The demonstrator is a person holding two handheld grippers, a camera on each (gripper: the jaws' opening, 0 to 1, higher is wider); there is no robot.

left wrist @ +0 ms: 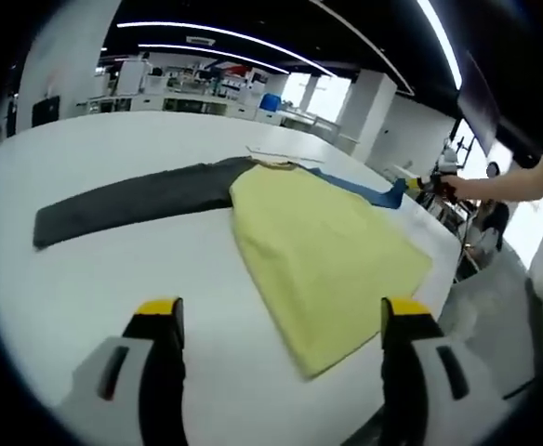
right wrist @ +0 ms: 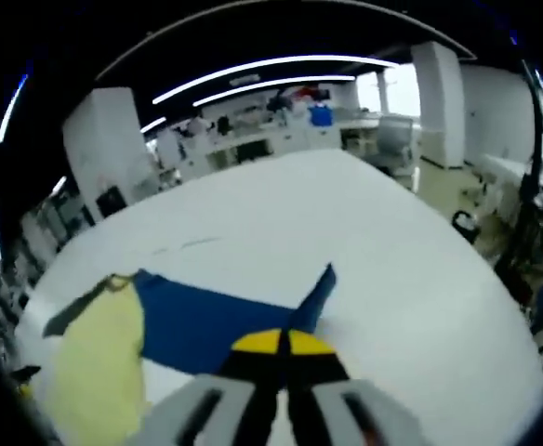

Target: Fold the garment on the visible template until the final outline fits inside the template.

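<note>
A broad white tabletop (left wrist: 95, 269) carries the work, set in a large open room with dark ceiling, long curved light strips (left wrist: 216, 35), white pillars and benches cluttered with equipment along the far wall. No bin, box or tray stands on the tabletop; the garment lies straight on it.

In the left gripper view the garment (left wrist: 318, 251) lies ahead of the left claw (left wrist: 281, 325), whose yellow-tipped jaws stand spread wide apart and hold nothing. The yellow body panel reaches from just beyond the jaws to the far side, its near corner lying between the two jaw tips. A dark grey sleeve (left wrist: 132, 200) stretches away to the left of the claw, flat on the tabletop. A blue sleeve (left wrist: 369, 190) runs off to the far right, where the right claw (left wrist: 431, 186) meets its end, held by a person's outstretched arm (left wrist: 509, 181).

The right gripper view gives the other end: the right claw (right wrist: 281, 342) has its yellow tips pressed together on the blue sleeve (right wrist: 216, 321), pinching the cloth, with the cuff sticking up just beyond the tips. The yellow panel (right wrist: 95, 367) lies to the left of this claw, and a bit of the grey sleeve (right wrist: 72, 311) shows beyond it. Past the sleeve the tabletop (right wrist: 346, 223) runs bare toward the benches.
</note>
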